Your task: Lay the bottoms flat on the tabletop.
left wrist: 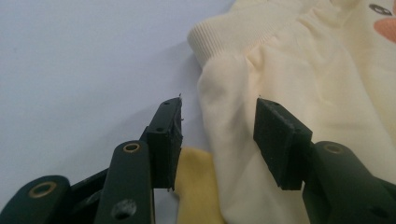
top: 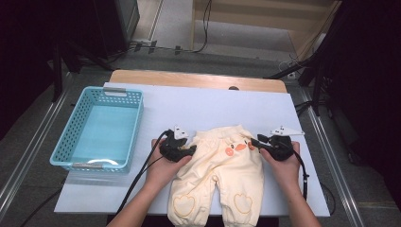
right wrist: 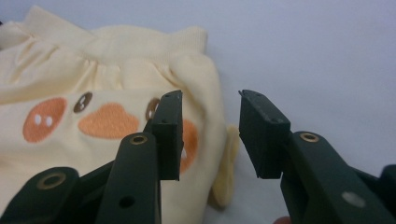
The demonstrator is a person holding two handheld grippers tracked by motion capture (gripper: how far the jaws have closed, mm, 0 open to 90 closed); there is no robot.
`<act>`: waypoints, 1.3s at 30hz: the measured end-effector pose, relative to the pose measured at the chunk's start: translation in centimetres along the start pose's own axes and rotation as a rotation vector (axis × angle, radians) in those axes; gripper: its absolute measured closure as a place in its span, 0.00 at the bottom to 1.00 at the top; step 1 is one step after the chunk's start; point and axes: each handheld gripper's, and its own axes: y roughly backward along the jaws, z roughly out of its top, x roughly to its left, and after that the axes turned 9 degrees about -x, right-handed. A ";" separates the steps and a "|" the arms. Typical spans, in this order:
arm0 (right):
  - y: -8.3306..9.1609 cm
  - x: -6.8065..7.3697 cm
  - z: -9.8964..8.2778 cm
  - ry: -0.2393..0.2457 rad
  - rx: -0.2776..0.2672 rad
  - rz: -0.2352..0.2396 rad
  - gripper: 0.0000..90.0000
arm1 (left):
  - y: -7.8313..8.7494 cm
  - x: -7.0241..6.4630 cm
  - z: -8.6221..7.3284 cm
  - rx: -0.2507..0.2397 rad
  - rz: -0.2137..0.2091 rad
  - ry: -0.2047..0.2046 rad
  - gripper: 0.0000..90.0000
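Pale yellow baby trousers lie flat on the white worktop, near its front edge and right of centre. Waistband points toward the far edge; the two legs reach the front edge. Orange and brown embroidered face marks sit just below the waistband; one heart-shaped patch on each knee.

Left gripper, held in the left hand, is at the trousers' left hip, just below the waistband. In the left gripper view its jaws stand part open around the side seam of the garment: cloth lies between the pads, but a gap shows at each pad, so no grip. A darker yellow bit of fabric shows under the edge there.

Right gripper, in the right hand, is at the right hip. In the right gripper view the jaws are likewise part open; the left pad is over the trousers' edge, the right pad over bare worktop. Nothing clamped.

Light blue perforated basket stands near the worktop's left edge, well apart from the trousers. Both gripper cables trail back toward the front edge.
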 end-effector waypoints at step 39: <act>-5.1 0.1 1.9 -0.006 0.058 -0.021 0.68 | -3.3 4.4 2.6 -0.007 0.026 0.118 0.63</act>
